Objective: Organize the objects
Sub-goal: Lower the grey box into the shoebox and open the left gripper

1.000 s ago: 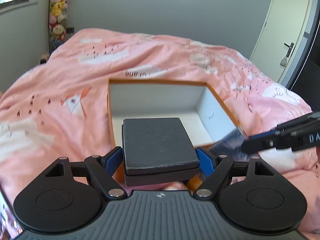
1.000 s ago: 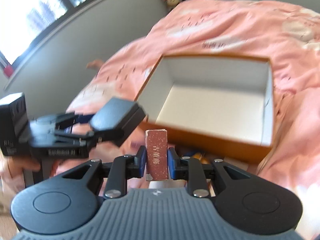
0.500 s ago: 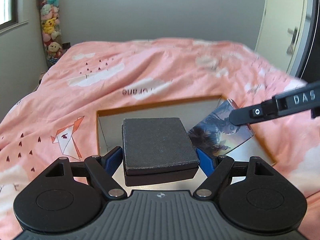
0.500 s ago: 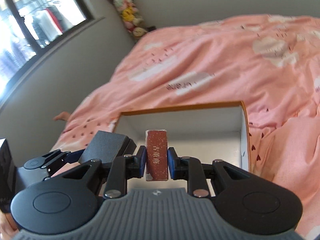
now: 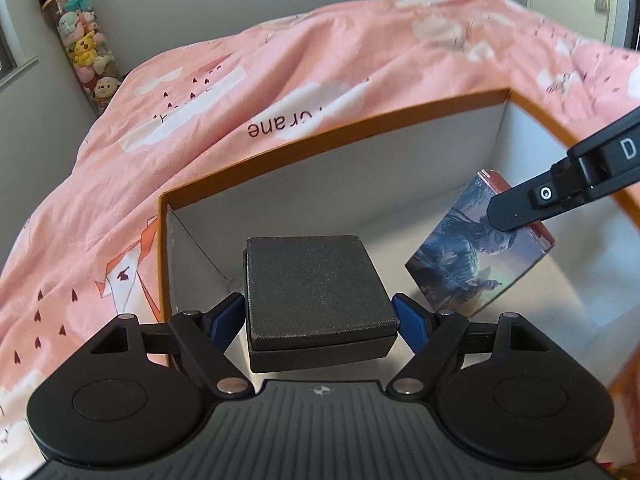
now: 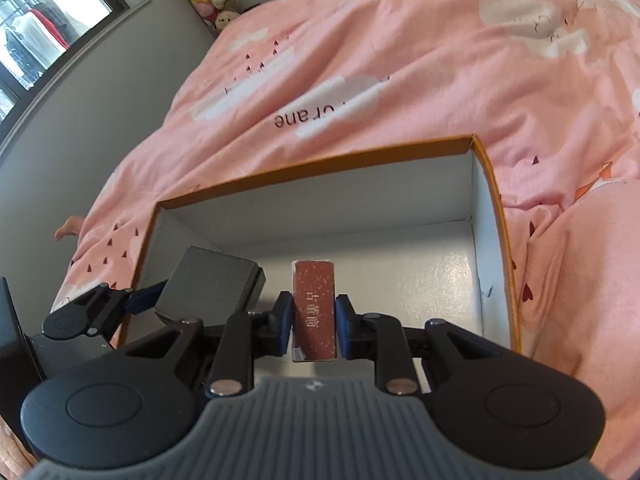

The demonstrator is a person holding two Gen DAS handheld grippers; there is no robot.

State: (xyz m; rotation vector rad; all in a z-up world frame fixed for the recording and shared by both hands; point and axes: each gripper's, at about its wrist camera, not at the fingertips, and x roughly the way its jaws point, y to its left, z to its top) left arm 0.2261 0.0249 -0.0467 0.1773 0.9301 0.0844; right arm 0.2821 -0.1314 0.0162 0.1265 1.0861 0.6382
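Now both of our grippers have come down from above the near wall of the orange box (image 6: 328,164) to hang inside its opening, where a second ago they were short of it. That tells us the carrying part is about done and, as we judge it, only the setting-down is left.

Our left gripper (image 5: 320,316) is clamped on the black case (image 5: 316,280), its blue pads (image 5: 226,316) pressed to the case's two sides with the jaws spread wide. The case sits flat-side up, lid facing us, and hovers near the box's left corner; it is close to square (so it has no real long axis to speak of), with its front edge turned toward the box's far wall.

Our right gripper (image 6: 314,322) is closed narrowly on the card pack (image 6: 314,312), pads on its two broad faces. In the left wrist view the card pack (image 5: 476,256) shows a printed picture on one broad face and hangs tilted above the box floor, to the right of the black case. Its long axis runs away from the gripper, slanting down toward the box's far wall, with the red narrow edge turned up.

Whether either thing touches the box's white floor yet we cannot tell. The box rests on the pink quilt (image 6: 400,60).
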